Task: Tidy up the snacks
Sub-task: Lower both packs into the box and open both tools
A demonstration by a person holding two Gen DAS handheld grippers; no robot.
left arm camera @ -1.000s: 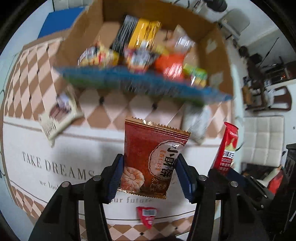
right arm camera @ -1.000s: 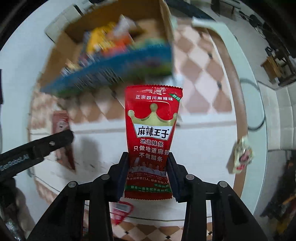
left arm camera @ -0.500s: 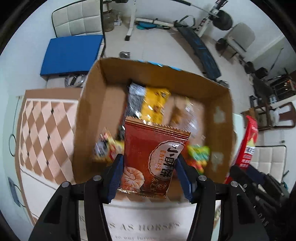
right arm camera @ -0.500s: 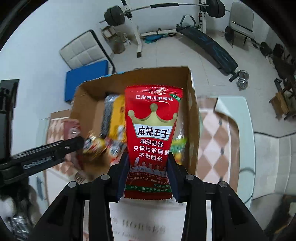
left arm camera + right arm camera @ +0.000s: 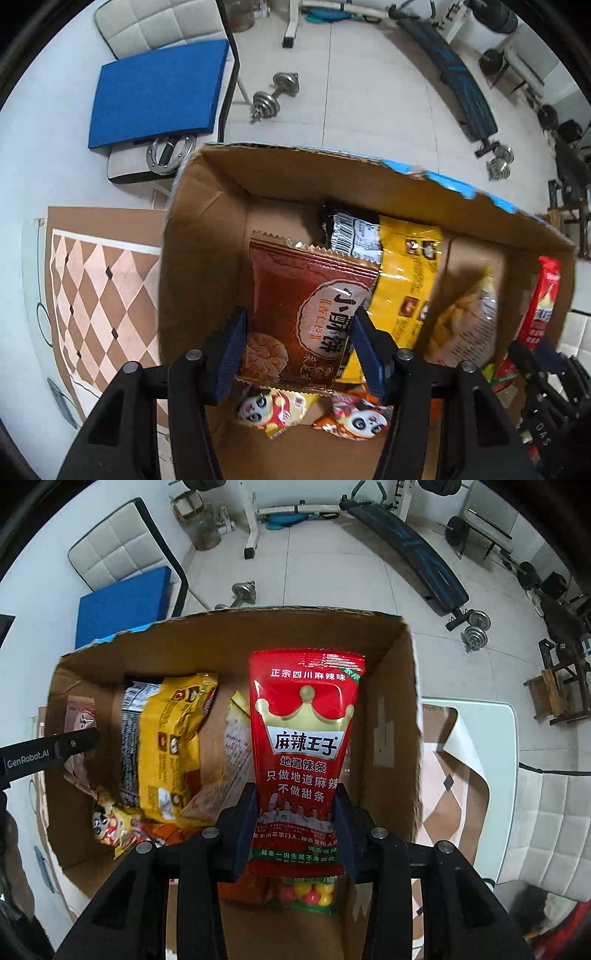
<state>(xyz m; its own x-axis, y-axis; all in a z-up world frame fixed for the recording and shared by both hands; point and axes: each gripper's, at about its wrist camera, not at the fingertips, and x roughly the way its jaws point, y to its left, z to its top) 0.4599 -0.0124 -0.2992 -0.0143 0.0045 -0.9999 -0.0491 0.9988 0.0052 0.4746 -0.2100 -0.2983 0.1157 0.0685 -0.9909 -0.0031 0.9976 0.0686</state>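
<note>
Both claws hang over the open cardboard box (image 5: 207, 266), each pointing down into it and each loaded.

**Claw state**
- Left claw (image 5: 297, 345): clamped on the brown biscuit packet (image 5: 306, 310), gripped by its two side edges. The packet hangs above the left half of the box.
- Right claw (image 5: 295, 821): clamped on the red spicy-strip pouch (image 5: 304, 738), gripped low on its sides. The pouch hangs above the right half of the box, near the right wall.

**Progress**
The task appears well advanced. Several snacks already lie on the box floor, and two more are positioned for release. Neither held packet has been dropped yet. No part of the counter (image 5: 99, 295) in view carries a loose snack; most of it lies outside both views, so the remaining count cannot be told.

**Count of items in the box**
- Yellow bag (image 5: 410, 280): one, lying lengthwise at centre.
- Black-and-white packet (image 5: 351, 236): one, partly under the yellow bag at the far end.
- Clear bag of pale snacks (image 5: 469, 325): one, right of the yellow bag.
- Panda-print sweets (image 5: 273, 406): two, at the near edge.
- Bag of coloured candy balls (image 5: 308, 891): one, at the near right, below the red pouch.
- Held packets: two, one per claw.

Further items may lie hidden beneath the held packets.
</note>
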